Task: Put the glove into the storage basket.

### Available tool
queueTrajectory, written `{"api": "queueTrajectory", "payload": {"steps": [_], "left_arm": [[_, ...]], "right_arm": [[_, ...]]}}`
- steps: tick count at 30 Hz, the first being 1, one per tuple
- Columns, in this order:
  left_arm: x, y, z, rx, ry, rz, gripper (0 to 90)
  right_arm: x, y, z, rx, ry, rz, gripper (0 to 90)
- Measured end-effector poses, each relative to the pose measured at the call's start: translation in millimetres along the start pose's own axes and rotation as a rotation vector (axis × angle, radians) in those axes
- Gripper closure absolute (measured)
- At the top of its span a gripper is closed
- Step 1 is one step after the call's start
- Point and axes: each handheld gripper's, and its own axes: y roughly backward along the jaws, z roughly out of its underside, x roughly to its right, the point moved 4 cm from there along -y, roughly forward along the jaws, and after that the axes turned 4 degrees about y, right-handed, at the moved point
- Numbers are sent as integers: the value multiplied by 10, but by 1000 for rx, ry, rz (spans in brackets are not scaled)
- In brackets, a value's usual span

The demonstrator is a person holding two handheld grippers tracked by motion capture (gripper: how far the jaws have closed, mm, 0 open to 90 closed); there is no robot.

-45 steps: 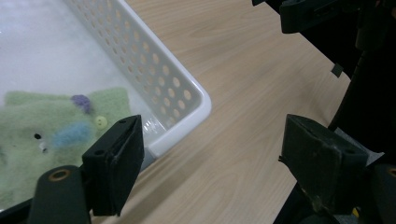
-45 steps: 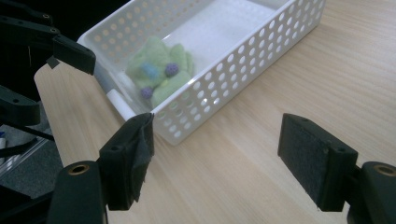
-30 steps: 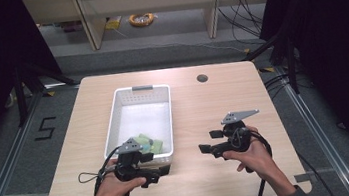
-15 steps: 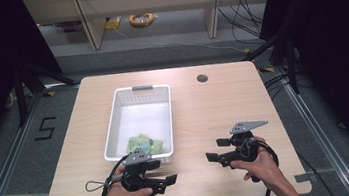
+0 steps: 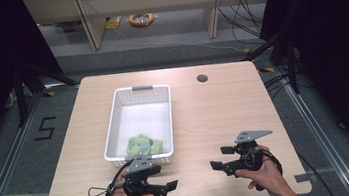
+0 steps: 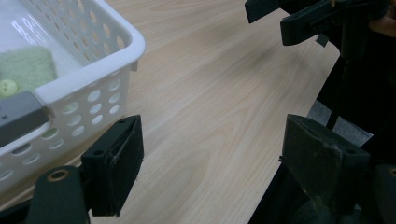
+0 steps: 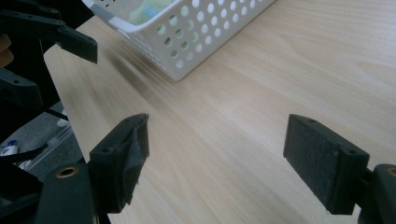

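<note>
Down near the front edge of the wooden table [image 5: 214, 113], both hands hold their tools low over the bare top, with nothing between either pair of jaws. The left gripper [image 5: 166, 188] sits just in front of the white perforated basket [image 5: 115, 120], its jaws pointing toward the person's right, and in the left gripper view [image 6: 212, 163] they stand wide apart over plain wood, the basket's corner wall [image 6: 93, 88] close beside the left-hand pad. The right gripper [image 5: 220, 158] is well apart from it on the other side of the table, jaws turned back toward the basket; the right gripper view [image 7: 217, 163] shows them spread wide too (they have just been opening a little further), with only the table surface [image 7: 280, 70] between the pads.

The green cloth [image 5: 143, 145] lies inside the basket at its near end, a crumpled heap against the front wall. From the left gripper view a corner of it [image 6: 25, 67] shows over the rim, with a small pale button on it. Through the basket's holes in the right gripper view a bit of green [image 7: 147, 9] can be made out as well. Neither tool touches the cloth or the basket. A round hole [image 5: 202, 78] sits in the table's far part, and a grey handle [image 5: 142, 88] caps the basket's far end.
</note>
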Motion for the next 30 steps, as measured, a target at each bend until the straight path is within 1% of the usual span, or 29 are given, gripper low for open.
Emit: {"api": "queueTrajectory", "payload": {"steps": [1, 2, 3, 5, 6, 7, 8, 9, 10, 11, 12, 13, 14, 15, 16, 17, 18, 19, 20, 21, 22, 23, 24, 25, 26, 27, 28, 29, 30], "left_arm": [[0, -8, 16, -1, 4, 8, 204], [-10, -8, 36, -13, -9, 7, 204], [-6, -21, 51, -7, 0, 13, 204], [-13, -24, 76, -14, -5, 0, 204], [-20, -27, 90, -18, -10, -4, 203], [-25, -27, 103, -20, -11, -3, 203], [-33, -25, 121, -26, -11, -6, 204], [-37, -32, 129, -19, -12, -3, 203], [-35, -34, 141, -15, 1, -7, 203], [-47, -26, 151, -23, -13, -6, 203], [-44, -27, 164, -16, -3, -12, 203], [-49, -24, 176, -19, -3, -19, 203], [-50, -20, 189, -19, -3, -23, 202], [-68, -10, 205, -30, -21, -27, 201], [-58, -12, 213, -21, -11, -22, 200], [-57, -21, 230, -14, 4, -16, 199], [-65, -17, 243, -19, -10, -13, 198], [-74, -10, 260, -26, -21, -18, 196], [-79, -7, 277, -30, -22, -25, 195], [-79, -13, 294, -29, -21, -24, 194], [-87, -16, 316, -29, -23, -30, 193], [-86, -15, 333, -33, -20, -35, 190], [-91, -15, 351, -36, -28, -31, 187], [-90, -16, 367, -39, -30, -30, 185], [-86, -5, 383, -50, -35, -33, 184], [-91, -1, 398, -47, -59, -39, 184], [-88, -1, 410, -49, -57, -40, 182], [-84, 6, 430, -61, -55, -40, 181], [-82, 0, 439, -50, -59, -45, 178]], "right_arm": [[2, -5, 15, 12, 0, -2, 234], [-14, -5, 33, -1, -22, -7, 234], [9, 2, 46, 1, 3, 4, 234], [-9, 6, 63, -2, -15, 4, 233], [-8, 15, 77, -5, -12, 6, 233], [-41, 14, 90, -4, -41, 0, 233], [-34, 26, 102, -16, -17, 9, 232], [-18, 10, 114, 1, 11, 2, 231], [-33, 18, 125, -11, -2, 7, 230], [-43, 23, 140, -16, -2, 4, 229], [-42, 21, 155, -15, 10, 13, 227], [-45, 12, 164, -7, 18, 10, 226], [-73, 26, 179, -20, -3, 13, 225], [-100, 27, 189, -19, -19, 2, 218], [-82, 28, 201, -12, 22, 8, 202], [-93, 26, 206, -2, 15, 1, 199], [-105, 32, 217, 3, 8, -5, 198], [-86, 43, 224, 9, 35, 8, 192], [-90, 41, 239, 14, 28, 0, 190], [-126, 56, 258, 7, -7, 3, 190], [-97, 55, 272, 13, 37, 12, 190], [-126, 72, 300, -6, 7, 22, 190], [-135, 65, 320, -1, 5, 20, 190], [-111, 67, 336, -6, 44, 16, 190], [-131, 77, 362, -19, 29, 22, 189], [-127, 70, 379, -8, 39, 26, 190], [-147, 78, 405, -22, 28, 30, 189], [-162, 68, 421, -11, 24, 30, 190], [-181, 84, 445, -38, 17, 36, 189]]}}
